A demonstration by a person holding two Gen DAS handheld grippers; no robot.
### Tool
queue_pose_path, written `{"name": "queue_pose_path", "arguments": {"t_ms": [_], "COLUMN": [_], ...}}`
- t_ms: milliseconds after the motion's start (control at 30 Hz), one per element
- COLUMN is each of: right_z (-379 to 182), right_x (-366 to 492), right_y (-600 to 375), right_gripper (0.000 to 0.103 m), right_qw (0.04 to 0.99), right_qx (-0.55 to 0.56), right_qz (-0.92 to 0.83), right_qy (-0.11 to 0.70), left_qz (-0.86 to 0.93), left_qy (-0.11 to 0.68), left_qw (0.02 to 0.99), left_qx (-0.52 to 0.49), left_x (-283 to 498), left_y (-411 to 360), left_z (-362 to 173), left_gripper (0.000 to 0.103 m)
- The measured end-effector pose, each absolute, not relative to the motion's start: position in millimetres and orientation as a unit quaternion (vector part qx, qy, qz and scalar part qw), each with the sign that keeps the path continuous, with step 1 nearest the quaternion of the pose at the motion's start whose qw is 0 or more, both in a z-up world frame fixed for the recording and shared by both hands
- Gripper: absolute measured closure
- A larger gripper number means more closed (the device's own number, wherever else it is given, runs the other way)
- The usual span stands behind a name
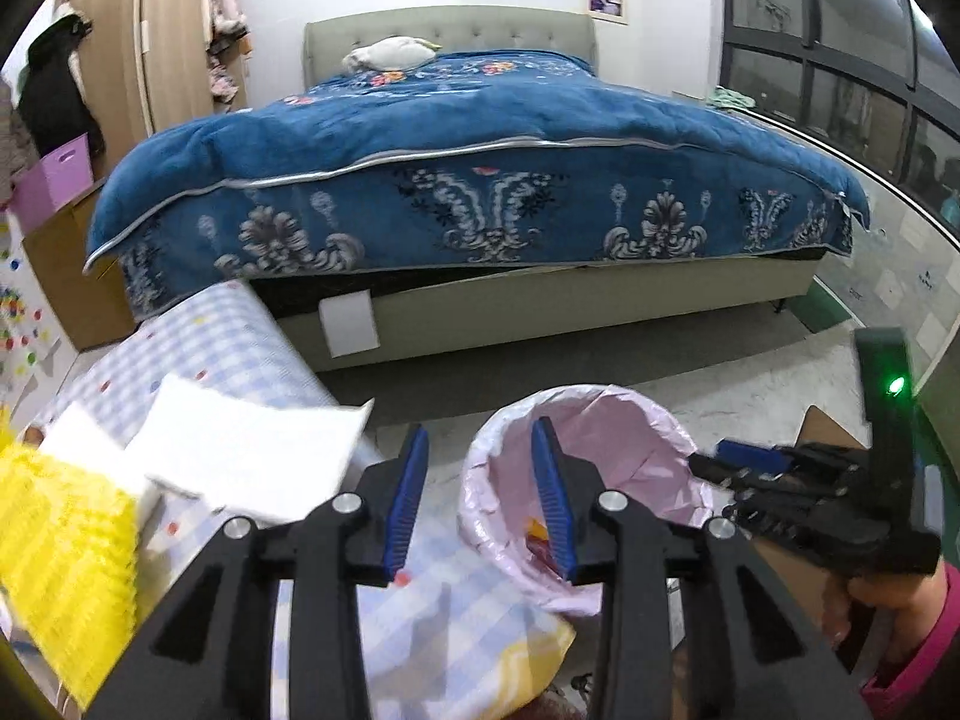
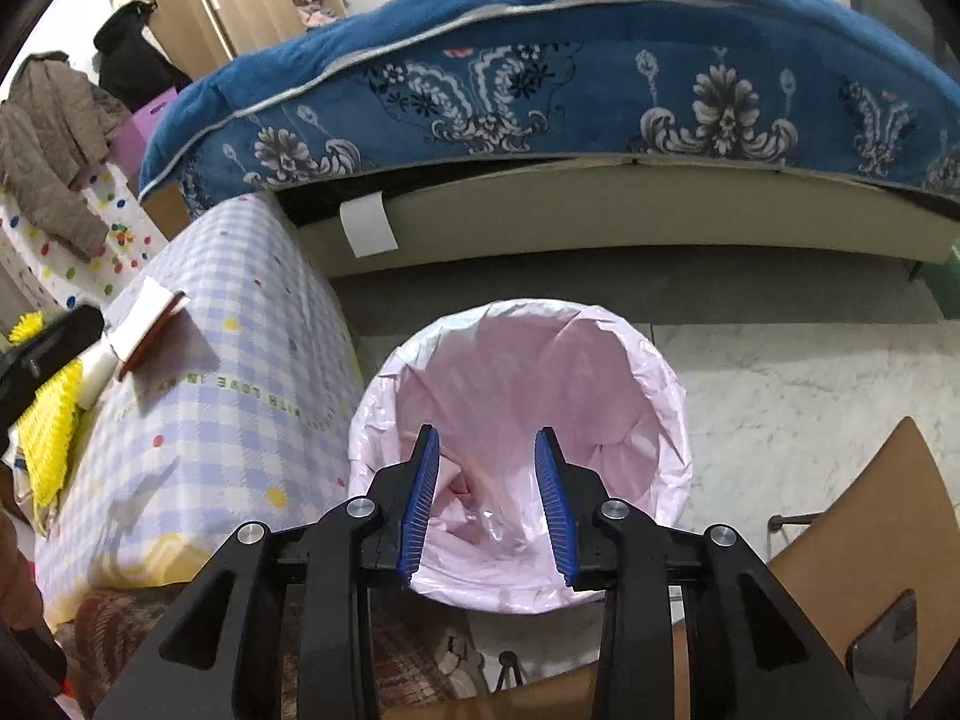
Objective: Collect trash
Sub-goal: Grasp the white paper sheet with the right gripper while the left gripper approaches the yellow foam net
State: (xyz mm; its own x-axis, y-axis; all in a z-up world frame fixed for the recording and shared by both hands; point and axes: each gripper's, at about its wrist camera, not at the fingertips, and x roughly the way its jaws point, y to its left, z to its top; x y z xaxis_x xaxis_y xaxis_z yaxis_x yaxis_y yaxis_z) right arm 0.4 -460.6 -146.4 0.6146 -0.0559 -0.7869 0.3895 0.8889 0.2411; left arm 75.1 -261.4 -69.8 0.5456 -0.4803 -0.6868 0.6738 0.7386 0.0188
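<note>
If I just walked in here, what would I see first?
Probably the big bed with its bright blue flowery blanket, filling the far side of the room. Right in front sits a trash bin lined with a pink bag, and the right gripper hangs open over its mouth with nothing between its fingers. Beside the bin, on the checked cloth, lie white paper sheets and something fuzzy and yellow.

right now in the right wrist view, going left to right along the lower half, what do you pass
yellow brush → white and red card on the checked cloth → pink-lined trash bin with the open right gripper over it → brown chair seat
</note>
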Motion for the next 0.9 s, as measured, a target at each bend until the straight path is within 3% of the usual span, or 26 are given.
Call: {"name": "queue_pose_path", "arguments": {"t_ms": [467,900], "right_z": [-62,-53], "right_x": [-17,21], "right_y": [-373,-280], "right_gripper": [0.070,0.067], "right_qw": [0.923,0.918], "right_qx": [0.142,0.083], "right_qz": [-0.048,0.021], "right_qy": [0.355,0.386], "left_qz": [-0.253,-0.138], "left_qy": [0.365,0.353], "left_qw": [0.891,0.924], "left_qx": [0.094,0.052], "left_x": [38,44], "left_y": [-132,-20], "left_z": [-64,-57], "left_gripper": [0.069,0.048]}}
